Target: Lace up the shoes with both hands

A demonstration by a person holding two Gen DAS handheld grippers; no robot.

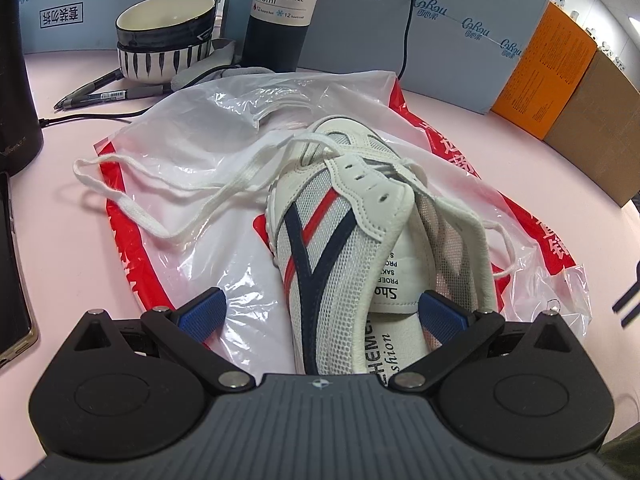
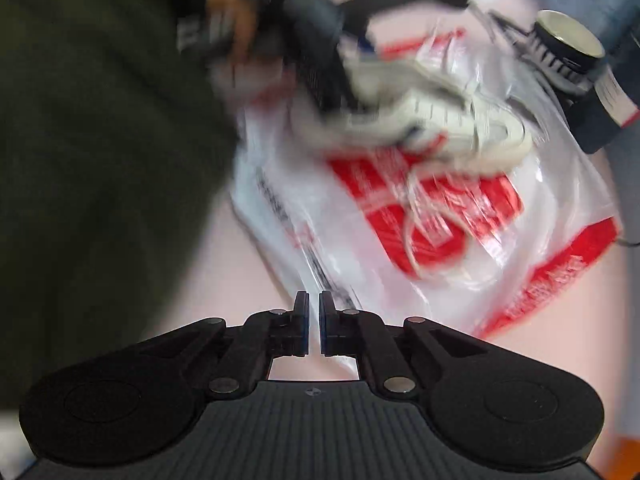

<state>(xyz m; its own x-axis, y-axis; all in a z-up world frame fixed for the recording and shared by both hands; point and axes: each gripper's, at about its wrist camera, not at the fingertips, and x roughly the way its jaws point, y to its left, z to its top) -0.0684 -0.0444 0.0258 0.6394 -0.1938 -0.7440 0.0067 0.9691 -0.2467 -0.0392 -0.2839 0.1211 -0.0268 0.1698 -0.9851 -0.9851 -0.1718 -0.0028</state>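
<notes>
One shoe (image 1: pixel 352 240), two bowls (image 1: pixel 166 38), two pens (image 1: pixel 96 90)

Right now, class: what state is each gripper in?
Left gripper: open, straddling the shoe heel.
Right gripper: nearly shut, holding nothing.

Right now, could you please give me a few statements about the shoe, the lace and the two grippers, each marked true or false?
1. The left gripper is open, its blue pads on either side of the shoe. True.
2. The right gripper is wide open around the lace. False: its fingers are nearly together with nothing visible between them, away from the shoe.
3. The shoe rests on a red and white plastic bag. True.
4. The lace is threaded through every eyelet. False: several eyelets near the collar are empty, and the lace trails loose over the bag.
5. The stacked bowls stand beside a dark vacuum bottle. True.
</notes>
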